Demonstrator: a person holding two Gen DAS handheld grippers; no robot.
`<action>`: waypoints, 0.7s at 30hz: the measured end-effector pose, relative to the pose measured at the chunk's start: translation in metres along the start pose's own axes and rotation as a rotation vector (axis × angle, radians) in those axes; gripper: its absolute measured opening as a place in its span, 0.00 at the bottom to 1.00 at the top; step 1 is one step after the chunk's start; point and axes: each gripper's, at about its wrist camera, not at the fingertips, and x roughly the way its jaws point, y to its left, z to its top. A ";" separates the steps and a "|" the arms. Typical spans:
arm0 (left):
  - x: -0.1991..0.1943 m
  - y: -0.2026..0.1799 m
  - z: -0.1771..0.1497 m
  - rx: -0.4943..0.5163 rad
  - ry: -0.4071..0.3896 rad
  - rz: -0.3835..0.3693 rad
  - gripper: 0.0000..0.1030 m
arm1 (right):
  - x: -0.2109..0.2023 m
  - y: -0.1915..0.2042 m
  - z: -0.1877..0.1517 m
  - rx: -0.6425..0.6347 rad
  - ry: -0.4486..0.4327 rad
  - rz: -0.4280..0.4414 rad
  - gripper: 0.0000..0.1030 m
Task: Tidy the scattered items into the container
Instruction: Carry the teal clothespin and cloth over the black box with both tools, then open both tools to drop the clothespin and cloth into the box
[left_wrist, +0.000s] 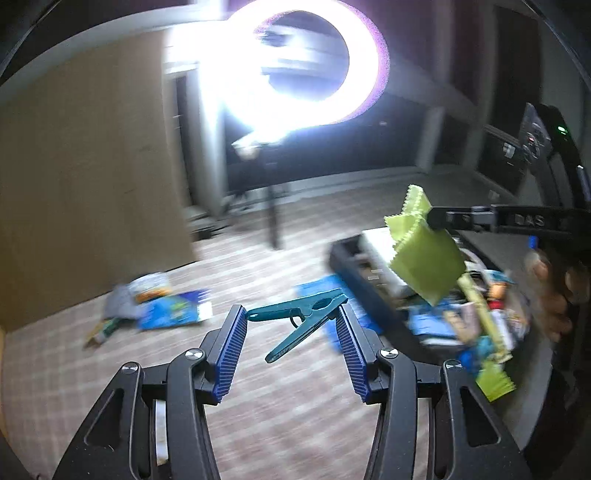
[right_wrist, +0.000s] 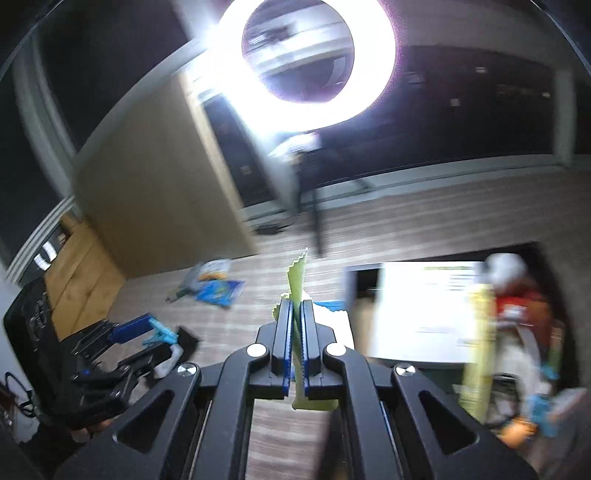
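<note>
My left gripper (left_wrist: 291, 310) is shut on a teal clothespin (left_wrist: 306, 308), which spans the gap between its blue pads above the floor. My right gripper (right_wrist: 295, 302) is shut on a lime-green cloth with zigzag edges (right_wrist: 298, 273). In the left wrist view that cloth (left_wrist: 424, 258) hangs from the right gripper (left_wrist: 430, 218) above the dark container (left_wrist: 343, 266), which is packed with several mixed items. In the right wrist view the container (right_wrist: 364, 280) lies to the right with a white sheet inside. The left gripper (right_wrist: 147, 332) with the clothespin (right_wrist: 160, 334) shows at the left.
A blue packet and other loose items (left_wrist: 173, 310) lie on the wood-pattern floor (left_wrist: 258, 387) to the left, also visible as a pile of loose items (right_wrist: 218, 290). A bright ring light (left_wrist: 295, 66) stands on a tripod behind. A brown panel (left_wrist: 92, 166) lines the left.
</note>
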 end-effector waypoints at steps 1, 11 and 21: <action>0.003 -0.013 0.004 0.019 -0.001 -0.026 0.46 | -0.010 -0.015 0.000 0.019 -0.013 -0.029 0.04; 0.035 -0.129 0.023 0.195 0.023 -0.224 0.46 | -0.074 -0.110 -0.008 0.149 -0.091 -0.228 0.04; 0.050 -0.179 0.033 0.265 0.052 -0.279 0.75 | -0.089 -0.137 -0.010 0.197 -0.110 -0.314 0.57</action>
